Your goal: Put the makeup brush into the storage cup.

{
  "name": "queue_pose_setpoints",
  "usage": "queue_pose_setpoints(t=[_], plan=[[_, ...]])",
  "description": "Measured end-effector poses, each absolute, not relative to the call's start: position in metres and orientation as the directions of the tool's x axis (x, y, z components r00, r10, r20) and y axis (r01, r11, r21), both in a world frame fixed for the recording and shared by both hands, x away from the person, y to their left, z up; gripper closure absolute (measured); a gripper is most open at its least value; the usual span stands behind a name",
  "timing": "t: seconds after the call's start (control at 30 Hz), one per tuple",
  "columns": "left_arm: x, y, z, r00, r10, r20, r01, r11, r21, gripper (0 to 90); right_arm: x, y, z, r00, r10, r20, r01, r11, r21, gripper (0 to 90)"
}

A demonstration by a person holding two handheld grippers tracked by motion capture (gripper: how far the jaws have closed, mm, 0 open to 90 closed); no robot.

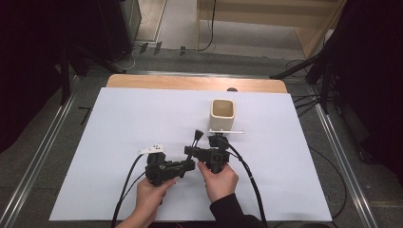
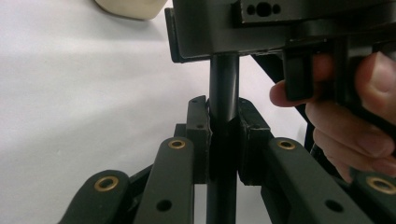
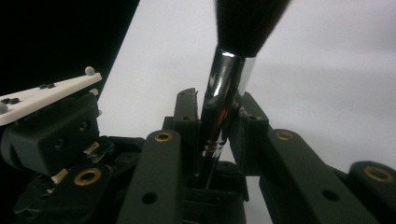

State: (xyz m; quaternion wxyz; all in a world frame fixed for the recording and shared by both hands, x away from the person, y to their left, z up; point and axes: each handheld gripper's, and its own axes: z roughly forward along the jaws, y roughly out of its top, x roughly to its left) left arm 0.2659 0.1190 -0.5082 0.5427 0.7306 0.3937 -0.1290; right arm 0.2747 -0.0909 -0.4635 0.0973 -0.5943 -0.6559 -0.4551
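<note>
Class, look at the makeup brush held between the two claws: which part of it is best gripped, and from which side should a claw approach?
Grip the brush on its rigid stem, the shiny metal ferrule or the black handle, never the soft bristles. Come side-on, jaws square across the shaft, since it is a slim round rod. Both the left claw and right claw hold it this way.

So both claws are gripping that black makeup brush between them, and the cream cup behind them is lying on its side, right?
Not quite: the cream cup stands upright with its mouth up, as the high view shows. The rest holds: the left claw and right claw both grip the black makeup brush.
</note>
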Motion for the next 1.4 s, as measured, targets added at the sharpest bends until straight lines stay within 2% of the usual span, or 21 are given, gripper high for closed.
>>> queue_pose_setpoints(t=[0.1, 0.23, 0.43, 0.8, 1.0, 1.4], plan=[[0.268, 0.119, -0.51, 0.658, 0.427, -0.62, 0.719, -0.11, 0.686, 76.3, 0.274, -0.09, -0.463, -0.273, 0.681, 0.68, 0.874, -0.12, 0.472, 78.7], [0.271, 0.117, -0.511, 0.659, 0.44, -0.61, 0.726, -0.16, 0.669, 63.3, 0.275, -0.091, -0.464, -0.274, 0.675, 0.685, 0.876, -0.118, 0.467, 78.7], [0.272, 0.118, -0.509, 0.667, 0.461, -0.585, 0.721, -0.201, 0.664, 55.5, 0.277, -0.092, -0.463, -0.279, 0.683, 0.675, 0.876, -0.107, 0.47, 78.7], [0.277, 0.123, -0.503, 0.665, 0.437, -0.606, 0.734, -0.23, 0.64, 49.4, 0.283, -0.099, -0.46, -0.287, 0.709, 0.644, 0.875, -0.079, 0.477, 78.7], [0.278, 0.123, -0.501, 0.672, 0.449, -0.59, 0.731, -0.268, 0.628, 46.5, 0.285, -0.1, -0.458, -0.302, 0.72, 0.624, 0.876, -0.047, 0.48, 78.7], [0.283, 0.131, -0.493, 0.68, 0.453, -0.576, 0.725, -0.296, 0.622, 46.1, 0.287, -0.099, -0.458, -0.335, 0.746, 0.576, 0.883, 0.034, 0.469, 78.6]])
